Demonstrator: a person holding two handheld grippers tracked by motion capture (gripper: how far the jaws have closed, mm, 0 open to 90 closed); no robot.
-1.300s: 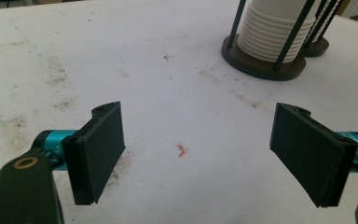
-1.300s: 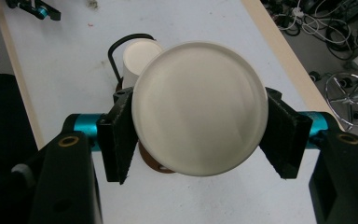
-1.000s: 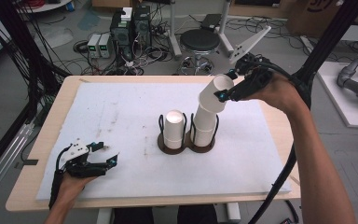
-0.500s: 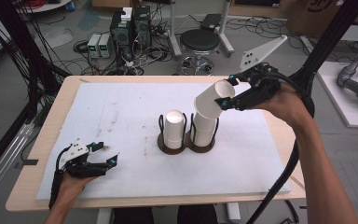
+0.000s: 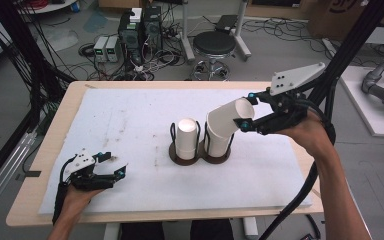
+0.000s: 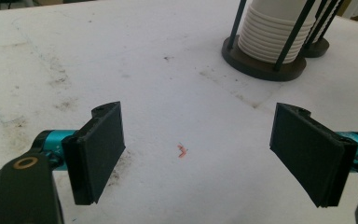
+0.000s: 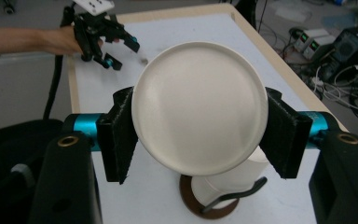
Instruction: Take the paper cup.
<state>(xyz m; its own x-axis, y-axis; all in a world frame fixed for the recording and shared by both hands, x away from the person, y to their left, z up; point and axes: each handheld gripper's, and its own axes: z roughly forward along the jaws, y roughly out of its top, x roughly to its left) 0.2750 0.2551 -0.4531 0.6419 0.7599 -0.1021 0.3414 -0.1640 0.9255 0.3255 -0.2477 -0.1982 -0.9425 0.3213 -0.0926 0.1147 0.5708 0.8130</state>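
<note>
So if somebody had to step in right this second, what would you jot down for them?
Right gripper: shut on the top cup, tilting it off the right stack.
Left gripper: open, holding nothing, low over the white mat near the front left.
Holder: mid-table, with a left stack beside the right one.
Done: cup gripped.
Left: pull it free; its destination isn't shown.

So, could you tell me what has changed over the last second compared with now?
The right gripper, shut on the top cup of the right-hand stack, has swung out to the right, tipping that cup further off the upright. The left gripper stayed resting open on the white mat, and the left-hand stack and both holders kept their places.
</note>
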